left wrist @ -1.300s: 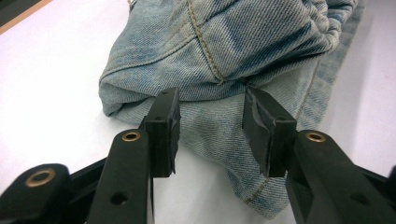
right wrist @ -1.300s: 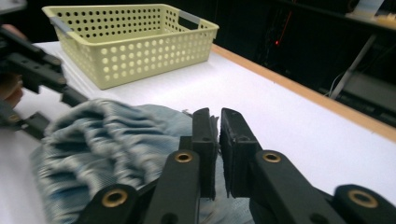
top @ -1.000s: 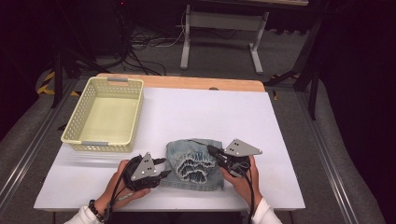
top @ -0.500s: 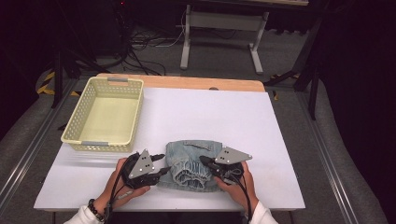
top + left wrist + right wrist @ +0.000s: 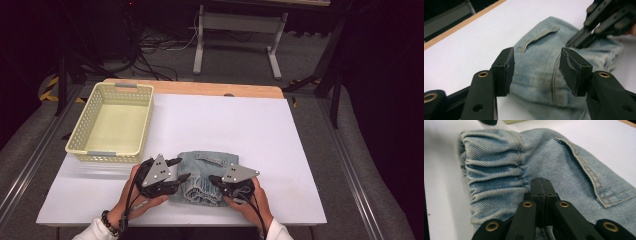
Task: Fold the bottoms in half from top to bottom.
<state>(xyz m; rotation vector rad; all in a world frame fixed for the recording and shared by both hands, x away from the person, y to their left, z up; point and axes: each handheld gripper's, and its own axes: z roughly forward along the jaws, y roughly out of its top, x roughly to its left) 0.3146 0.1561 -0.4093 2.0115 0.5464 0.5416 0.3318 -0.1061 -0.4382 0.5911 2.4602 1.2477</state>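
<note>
The folded denim garment lies on the white table near its front edge, toward six o'clock in the high view, between the person's two hands. Its gathered waistband is turned to the front, and a pocket seam shows in the right gripper view.

The right gripper rests at the four o'clock side of the cloth with its jaws closed together. I cannot tell if they pinch a thin layer of denim or only press down on it.

The left gripper is at the eight o'clock side. Its jaws have just been opening and now stand apart, with the denim below the gap but no cloth gripped between the fingers.

I judge that a fold is finished and the left side has been released. The next move probably calls for a new hold on an edge, for one more fold or for carrying the bundle to the yellow basket, which waits at ten o'clock.
</note>
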